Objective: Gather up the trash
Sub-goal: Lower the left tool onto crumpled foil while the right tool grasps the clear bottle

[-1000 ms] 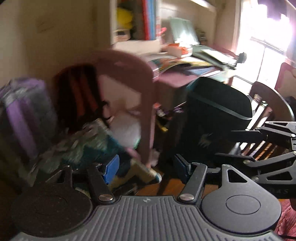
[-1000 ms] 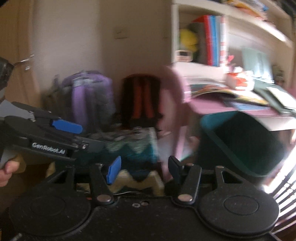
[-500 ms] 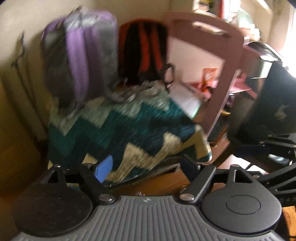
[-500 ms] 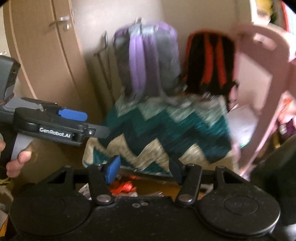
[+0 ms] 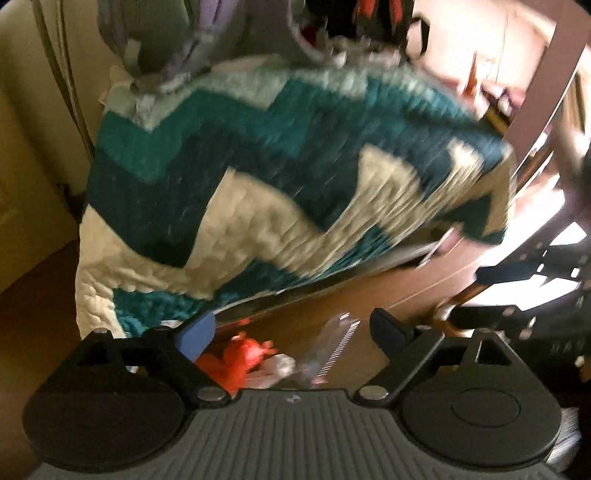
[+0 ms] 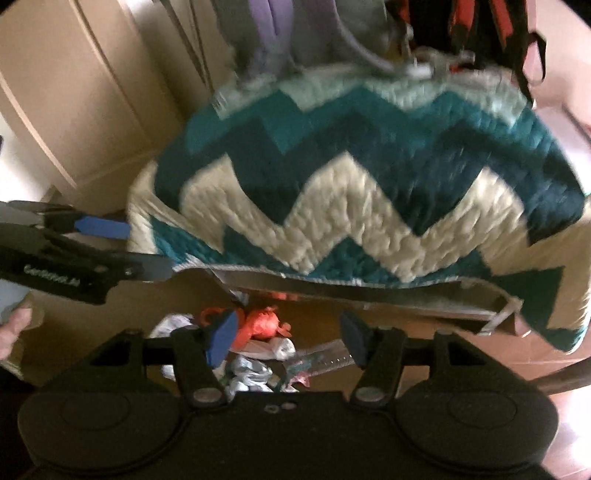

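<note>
A small heap of trash lies on the wooden floor under the quilt's edge: a red crumpled wrapper [image 6: 262,325] [image 5: 240,354], white crumpled paper [image 6: 173,325], a clear plastic bottle [image 6: 325,358] [image 5: 332,347] and a grey-white wad [image 6: 251,373]. My right gripper [image 6: 288,339] hangs above the heap, its jaws opening with nothing between them. My left gripper [image 5: 291,334] also points down at the heap, jaws opening and empty. In the right wrist view the left gripper [image 6: 140,247] enters from the left, held by a hand [image 6: 14,325]. The frames are blurred by motion.
A teal and cream zigzag quilt [image 6: 351,192] [image 5: 277,184] drapes over something low, a cardboard edge [image 6: 332,291] showing beneath. A purple backpack [image 6: 280,33] and a black and red one [image 6: 476,29] lean behind it. A cupboard door [image 6: 74,110] stands left, a pink chair frame [image 5: 546,92] right.
Both views have swung down from the desk, shelf and dark bin to the quilt and the floor. The trash heap has come into sight. The left jaws stand wider apart.
</note>
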Available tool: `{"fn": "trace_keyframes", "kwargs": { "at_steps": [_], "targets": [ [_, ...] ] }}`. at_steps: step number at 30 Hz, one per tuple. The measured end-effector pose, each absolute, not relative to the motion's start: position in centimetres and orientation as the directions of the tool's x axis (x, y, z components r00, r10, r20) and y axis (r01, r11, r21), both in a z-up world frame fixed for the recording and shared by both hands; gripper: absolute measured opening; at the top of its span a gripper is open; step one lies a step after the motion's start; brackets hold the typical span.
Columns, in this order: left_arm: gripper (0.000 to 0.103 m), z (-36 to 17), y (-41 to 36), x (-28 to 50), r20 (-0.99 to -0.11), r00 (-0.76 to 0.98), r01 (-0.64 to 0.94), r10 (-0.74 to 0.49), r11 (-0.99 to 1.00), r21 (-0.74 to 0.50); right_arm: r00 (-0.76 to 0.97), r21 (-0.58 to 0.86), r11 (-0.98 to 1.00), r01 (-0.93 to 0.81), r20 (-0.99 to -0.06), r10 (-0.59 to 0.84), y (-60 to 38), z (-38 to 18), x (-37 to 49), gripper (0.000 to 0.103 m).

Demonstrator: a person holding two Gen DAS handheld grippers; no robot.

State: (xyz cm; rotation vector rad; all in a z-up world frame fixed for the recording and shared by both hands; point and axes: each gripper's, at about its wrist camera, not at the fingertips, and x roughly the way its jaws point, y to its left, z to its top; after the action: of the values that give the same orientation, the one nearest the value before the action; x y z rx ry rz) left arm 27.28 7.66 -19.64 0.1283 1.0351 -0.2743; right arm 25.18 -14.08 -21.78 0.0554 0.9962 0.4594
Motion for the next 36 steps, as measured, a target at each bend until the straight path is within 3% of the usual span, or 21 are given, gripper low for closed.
{"fn": "trace_keyframes", "kwargs": {
  "at_steps": [8,18,33,34,36],
  "targets": [
    [0.092,-30.1,10.9,29.3,-0.901,0.409,0.366,-0.142,0.931,0.020,0.335,0.280,0.940,-0.192,-0.882,0.331,-11.5,-32.8,29.7,0.062],
    [0.092,-42.1,11.3,27.0,-0.953,0.254,0.385,-0.166,0.921,-0.058,0.195,0.241,0.959,0.146,-0.958,0.211,-9.9,-45.1,34.9,0.062],
    [0.090,-50.4,8.3,25.5,-0.971,0.213,0.478,-0.110,0.878,0.005,0.040,0.187,0.920,0.344,-0.982,0.185,-8.4,-54.9,37.2,0.063],
    [0.088,-50.7,8.3,25.5,-0.971,0.214,0.481,-0.103,0.877,0.013,0.033,0.183,0.920,0.347,-0.983,0.183,-8.3,-55.3,37.4,0.063],
    [0.073,-51.3,8.2,25.7,-0.974,0.208,0.487,-0.093,0.873,0.021,0.007,0.172,0.919,0.354,-0.983,0.181,-8.3,-55.9,37.8,0.063]
  ]
}}
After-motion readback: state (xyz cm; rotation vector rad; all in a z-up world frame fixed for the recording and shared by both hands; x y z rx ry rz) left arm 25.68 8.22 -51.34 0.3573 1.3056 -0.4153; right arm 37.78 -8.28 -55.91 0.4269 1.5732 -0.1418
